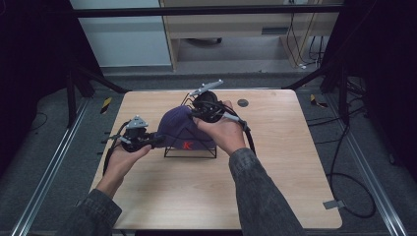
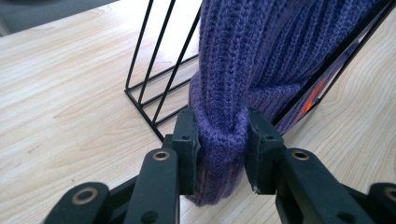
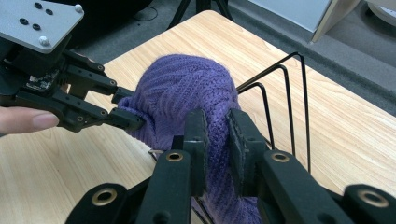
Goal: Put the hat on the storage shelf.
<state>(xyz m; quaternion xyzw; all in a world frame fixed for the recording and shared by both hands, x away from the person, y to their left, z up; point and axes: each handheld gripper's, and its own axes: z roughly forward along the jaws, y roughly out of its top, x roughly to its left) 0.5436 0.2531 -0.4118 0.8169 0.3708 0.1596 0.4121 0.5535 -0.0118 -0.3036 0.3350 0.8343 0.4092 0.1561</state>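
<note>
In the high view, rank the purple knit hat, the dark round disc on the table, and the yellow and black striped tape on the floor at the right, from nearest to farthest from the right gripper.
From the right gripper:
1. Purple knit hat, clamped in its jaws, on the wire rack.
2. Dark round disc, on the table just to its right.
3. Striped tape, on the floor past the table's right edge.
</note>
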